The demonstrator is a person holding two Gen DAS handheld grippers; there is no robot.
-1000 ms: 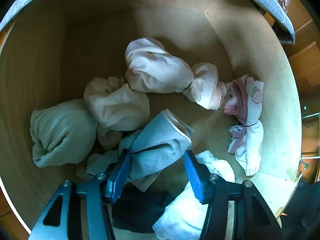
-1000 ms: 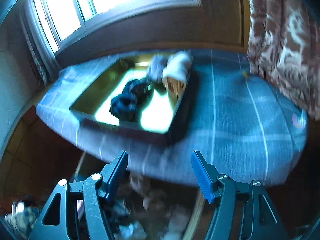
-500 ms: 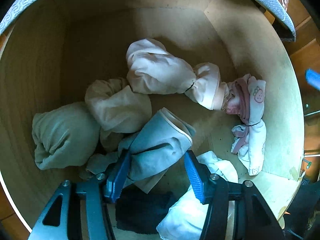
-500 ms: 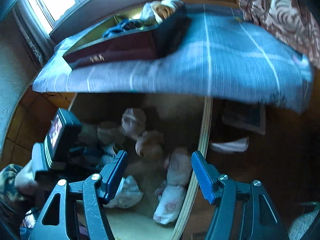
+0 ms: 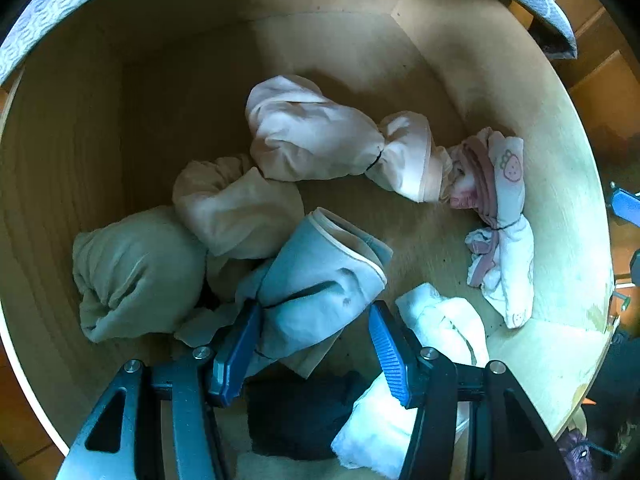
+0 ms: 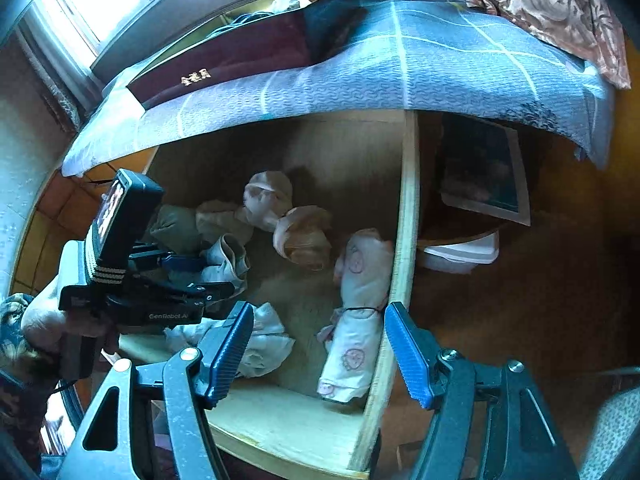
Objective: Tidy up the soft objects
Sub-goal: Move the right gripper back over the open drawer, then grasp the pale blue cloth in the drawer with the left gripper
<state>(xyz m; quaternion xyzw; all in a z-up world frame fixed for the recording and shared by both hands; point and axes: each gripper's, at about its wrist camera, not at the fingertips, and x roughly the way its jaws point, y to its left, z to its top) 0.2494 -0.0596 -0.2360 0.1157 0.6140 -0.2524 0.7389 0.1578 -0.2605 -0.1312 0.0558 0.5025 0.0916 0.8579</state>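
An open wooden drawer (image 5: 540, 120) under the bed holds several rolled cloth bundles. My left gripper (image 5: 314, 312) points down into it, shut on a pale blue bundle (image 5: 320, 268) that fills the gap between both pads. Around it lie a greenish-grey bundle (image 5: 136, 272), a beige one (image 5: 236, 208), a pale pink one (image 5: 312, 140), a white-and-pink printed one (image 5: 504, 232), a white one (image 5: 440, 320) and a dark one (image 5: 296, 412). My right gripper (image 6: 319, 312) hangs open and empty above the drawer's front right corner, over the printed bundle (image 6: 360, 292). From there the left gripper (image 6: 200, 276) shows at the left.
The drawer's right wall (image 6: 404, 220) runs just under my right fingers. Above hangs the bed's blue quilt (image 6: 440, 60) with a dark maroon box (image 6: 240, 64) of more bundles on it. A person's hand (image 6: 44, 312) grips the left tool. Flat things (image 6: 484, 176) lie under the bed, right.
My right gripper has dropped from facing the bed top to hanging over the open drawer. The left gripper and its blue bundle have stayed where they were.
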